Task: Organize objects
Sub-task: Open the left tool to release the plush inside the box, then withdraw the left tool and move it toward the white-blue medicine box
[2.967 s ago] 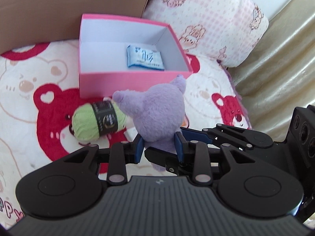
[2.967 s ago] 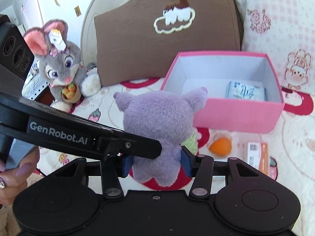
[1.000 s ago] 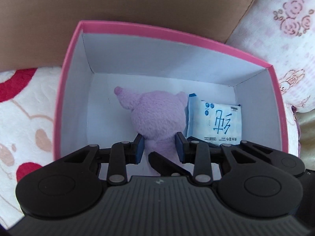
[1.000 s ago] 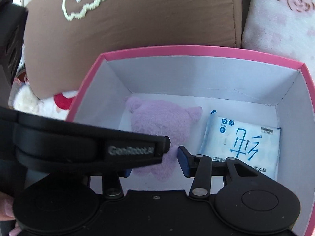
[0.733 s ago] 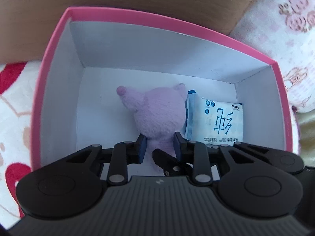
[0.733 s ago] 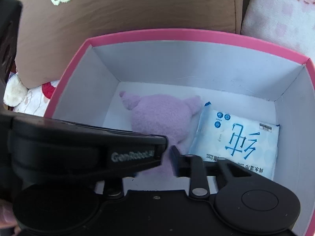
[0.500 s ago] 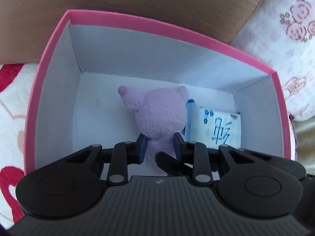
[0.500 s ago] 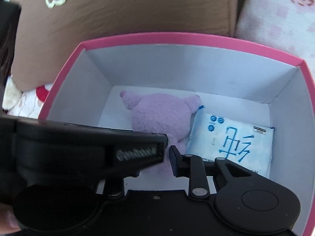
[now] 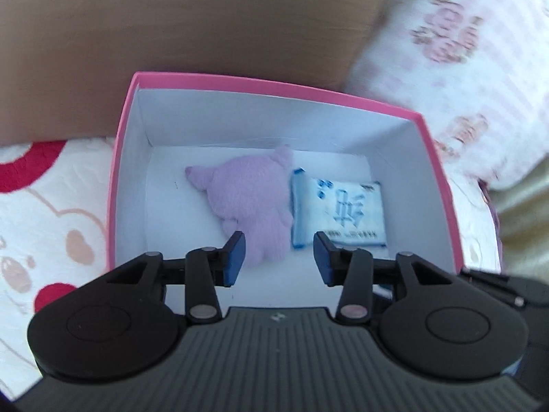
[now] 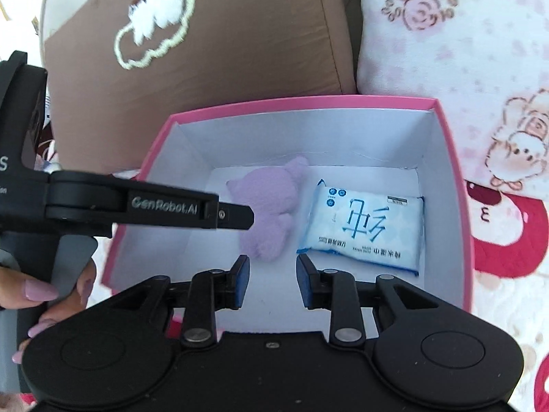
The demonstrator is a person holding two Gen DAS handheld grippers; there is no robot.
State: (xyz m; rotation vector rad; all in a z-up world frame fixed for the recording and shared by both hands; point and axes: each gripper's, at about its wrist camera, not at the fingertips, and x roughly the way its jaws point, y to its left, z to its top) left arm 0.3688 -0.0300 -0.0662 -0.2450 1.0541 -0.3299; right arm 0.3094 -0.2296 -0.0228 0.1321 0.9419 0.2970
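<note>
Bed cover [image 9: 44,213]: white quilted fabric printed with red and pink bears.
Rear cushion [image 10: 240,34]: brown, with an embroidered cream cloud outline.
Side pillow [image 10: 463,44]: pale pink check printed with roses and lambs.
Light: bright, even daylight.

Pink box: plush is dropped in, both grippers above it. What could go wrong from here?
1. The purple plush lies against the wipes pack, so little floor may be left for further items.
2. The left gripper jaws are opening right above the plush; a dip could snag its fur.
3. The pink box sits on soft bedding and may shift if bumped.
</note>
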